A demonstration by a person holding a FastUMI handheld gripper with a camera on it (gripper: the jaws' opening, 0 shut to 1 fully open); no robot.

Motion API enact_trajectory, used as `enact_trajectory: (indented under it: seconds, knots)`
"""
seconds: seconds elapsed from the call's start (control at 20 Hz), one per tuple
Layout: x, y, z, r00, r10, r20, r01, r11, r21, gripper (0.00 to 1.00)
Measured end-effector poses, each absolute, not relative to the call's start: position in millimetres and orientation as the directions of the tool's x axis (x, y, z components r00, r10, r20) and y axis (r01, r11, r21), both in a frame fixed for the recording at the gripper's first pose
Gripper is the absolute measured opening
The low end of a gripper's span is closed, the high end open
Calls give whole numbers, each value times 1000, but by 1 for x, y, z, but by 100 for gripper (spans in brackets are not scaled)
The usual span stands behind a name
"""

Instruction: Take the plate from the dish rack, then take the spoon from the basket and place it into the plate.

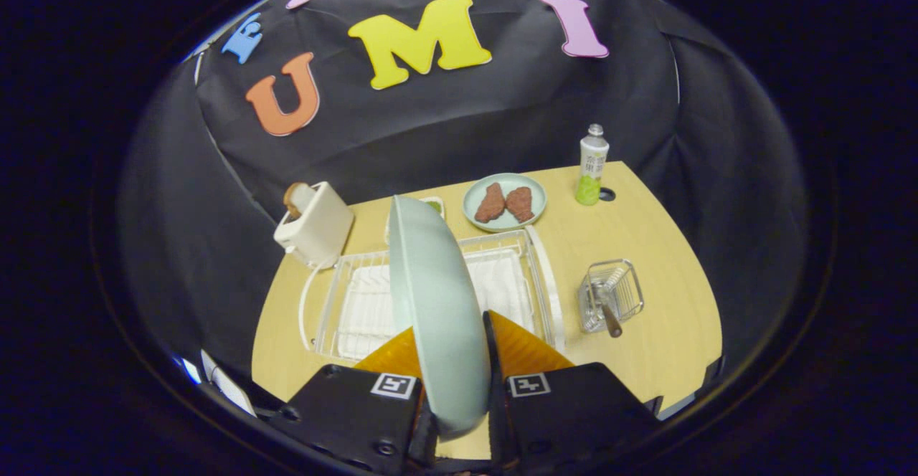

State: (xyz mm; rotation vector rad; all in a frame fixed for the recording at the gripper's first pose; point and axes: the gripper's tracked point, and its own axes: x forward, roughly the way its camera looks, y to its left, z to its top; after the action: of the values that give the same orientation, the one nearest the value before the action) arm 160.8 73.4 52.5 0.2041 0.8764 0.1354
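Observation:
My gripper (450,332) is shut on a pale green plate (434,297), which stands on edge between the fingers, lifted above the white wire dish rack (502,246). The plate hides the middle of the rack. To the right of the rack stands a small wire basket (613,291) with a spoon (608,315) in it; the spoon's brown handle pokes out toward me.
A white toaster (315,224) with a slice of bread stands left of the rack. Beyond the rack sit a green plate with two brown food pieces (505,202), a small white dish (434,206) and a bottle (592,164). Bare wooden tabletop (660,246) lies right of the basket.

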Motion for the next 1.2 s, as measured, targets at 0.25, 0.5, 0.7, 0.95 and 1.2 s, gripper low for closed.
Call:
enact_trajectory:
  seconds: [0.25, 0.5, 0.7, 0.95, 1.2]
  knots:
    - [109, 74, 13, 628, 324, -708, -64, 927, 369, 33]
    - [70, 73, -45, 587, 397, -706, -41, 885, 464, 33]
    - [50, 84, -86, 537, 442, -718, -12, 855, 518, 33]
    - [36, 96, -133, 480, 482, -733, 40, 823, 567, 33]
    - [28, 99, -163, 452, 545, -707, 76, 765, 639, 33]
